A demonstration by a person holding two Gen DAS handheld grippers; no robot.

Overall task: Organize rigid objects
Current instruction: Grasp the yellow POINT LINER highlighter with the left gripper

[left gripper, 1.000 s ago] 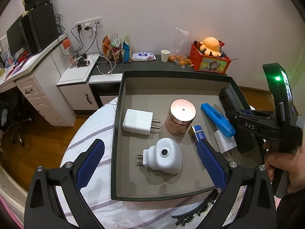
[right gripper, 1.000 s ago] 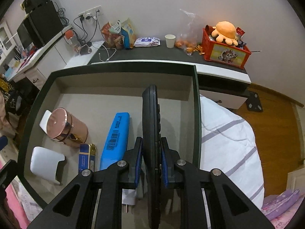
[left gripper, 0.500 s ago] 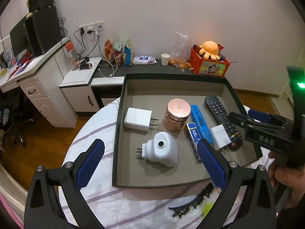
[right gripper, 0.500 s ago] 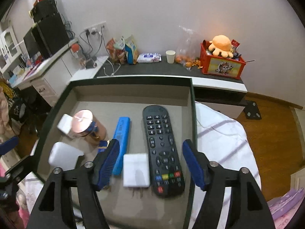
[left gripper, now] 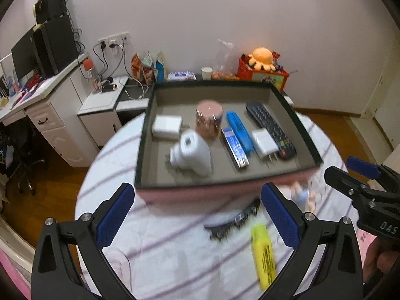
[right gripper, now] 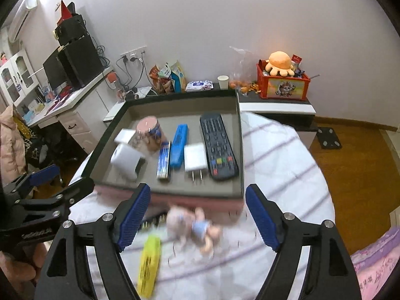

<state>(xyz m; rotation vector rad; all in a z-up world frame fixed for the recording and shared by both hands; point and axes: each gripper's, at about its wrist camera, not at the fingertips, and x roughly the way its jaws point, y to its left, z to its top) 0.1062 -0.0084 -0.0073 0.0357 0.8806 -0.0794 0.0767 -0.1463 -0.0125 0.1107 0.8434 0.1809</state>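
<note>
My right gripper [right gripper: 197, 212] hangs over the striped cloth [right gripper: 275, 155] just outside the near wall of the tray [right gripper: 240, 150], its jaws opening and nothing between the pads. My left gripper [left gripper: 197, 215] is spread wide and empty too.

Inside the tray, the black remote control [right gripper: 218, 146] lies flat along the right wall, its long axis running away from me, with a white plug adapter [right gripper: 195, 160], a blue case [right gripper: 178, 146] and a copper-coloured tin [right gripper: 150, 135] lined up to its left.

Three things wait loose on the cloth. A small doll in blue [right gripper: 197, 227] lies almost directly under my right gripper, between its fingers, long axis slanting down to the right. A yellow highlighter [right gripper: 150, 262] lies just left of it, pointing away from me (blurred, so its cap end is unclear). A black hair clip [left gripper: 232, 220] rests against the tray's near wall.

I judge the doll is next: my right hand is nearer and needs only to drop and turn slightly across its body.
</note>
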